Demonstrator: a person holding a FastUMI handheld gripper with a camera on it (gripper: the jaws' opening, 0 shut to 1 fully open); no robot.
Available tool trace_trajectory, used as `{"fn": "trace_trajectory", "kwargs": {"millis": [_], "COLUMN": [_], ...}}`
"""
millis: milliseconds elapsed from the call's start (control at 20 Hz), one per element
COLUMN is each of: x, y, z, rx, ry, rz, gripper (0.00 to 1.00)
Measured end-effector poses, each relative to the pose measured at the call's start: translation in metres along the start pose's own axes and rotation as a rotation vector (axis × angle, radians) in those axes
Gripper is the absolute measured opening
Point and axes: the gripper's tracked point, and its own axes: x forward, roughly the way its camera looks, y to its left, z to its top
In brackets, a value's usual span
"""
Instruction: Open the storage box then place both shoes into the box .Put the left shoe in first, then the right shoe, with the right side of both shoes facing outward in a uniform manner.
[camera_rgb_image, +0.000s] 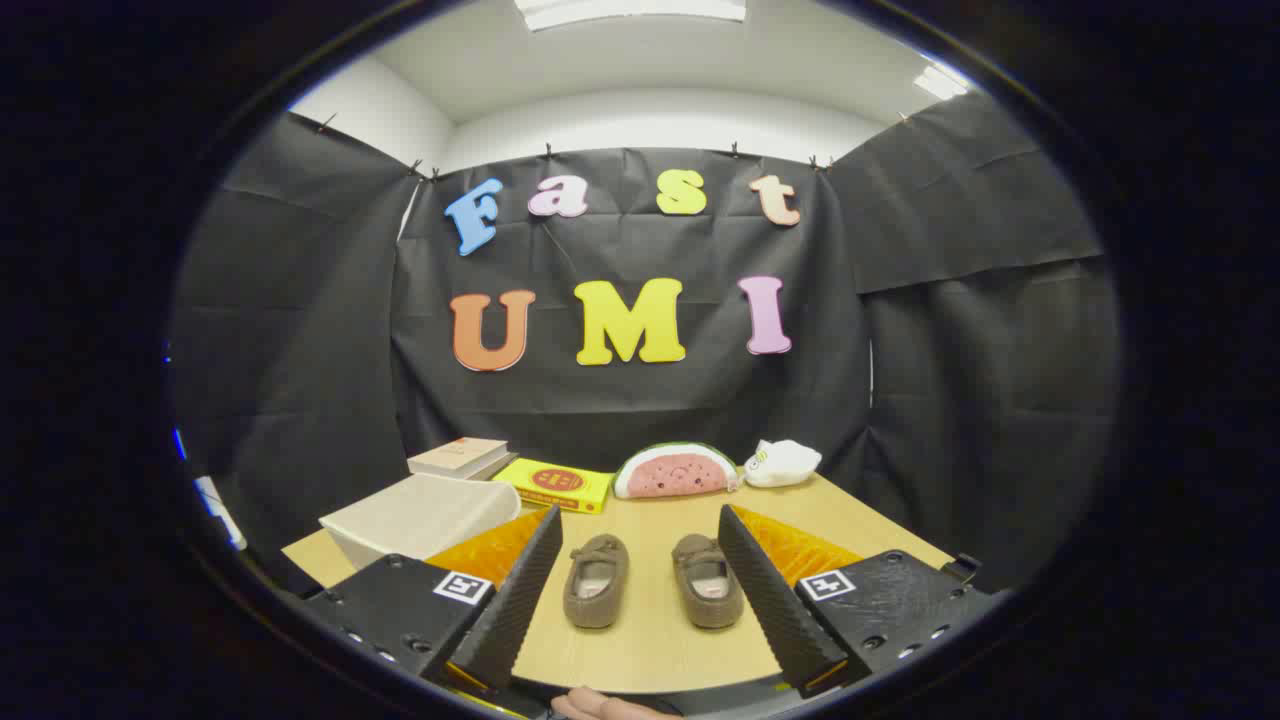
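Two small brown shoes stand side by side on the wooden table (650, 640), toes pointing away from me. The left shoe (596, 580) and the right shoe (708, 581) both lie between my fingers. My gripper (640, 580) is open wide, held above the near part of the table, with nothing touched by its fingers. The storage box (420, 516) is a pale, cream-coloured box, closed, standing to the left beyond my left finger (520, 595).
At the table's back stand a book (460, 457), a yellow flat box (555, 484), a watermelon-slice plush (675, 472) and a white plush (782, 462). A person's fingers (600, 706) show at the near table edge. Black cloth walls close the booth.
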Motion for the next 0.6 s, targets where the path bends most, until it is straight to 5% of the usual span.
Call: {"fn": "trace_trajectory", "kwargs": {"millis": [600], "x": [0.012], "y": [-0.001], "z": [-0.017], "rx": [-0.001], "ry": [0.025], "rz": [-0.001], "gripper": [0.96]}}
